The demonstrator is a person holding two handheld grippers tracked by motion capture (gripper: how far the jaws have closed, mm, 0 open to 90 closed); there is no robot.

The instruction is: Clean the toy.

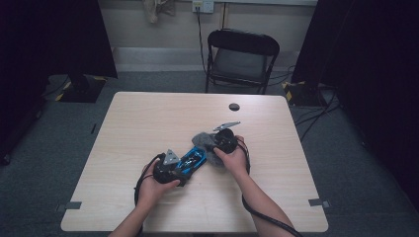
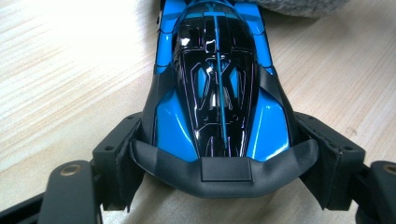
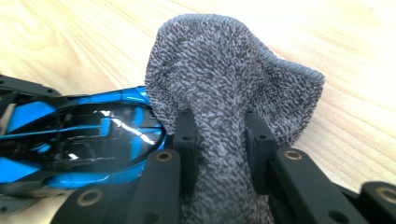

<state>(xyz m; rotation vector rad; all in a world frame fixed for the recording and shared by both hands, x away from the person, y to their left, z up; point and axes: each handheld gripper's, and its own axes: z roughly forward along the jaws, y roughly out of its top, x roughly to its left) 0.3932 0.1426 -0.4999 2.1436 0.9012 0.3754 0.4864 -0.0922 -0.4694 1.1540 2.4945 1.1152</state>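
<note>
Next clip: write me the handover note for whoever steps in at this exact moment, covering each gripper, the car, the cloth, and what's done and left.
Left gripper: clamped across one end of the blue and black toy car, one of its fingers on each side, holding it on the table.
Right gripper: shut on a bunched grey cloth, which stands up between its fingers.
Position: the cloth is at the car's far end from the left gripper, touching or nearly touching the bodywork.
Done: car braced, cloth gripped and brought to the car.
Left: likely wiping along the body. How much is already wiped can't be told.
</note>
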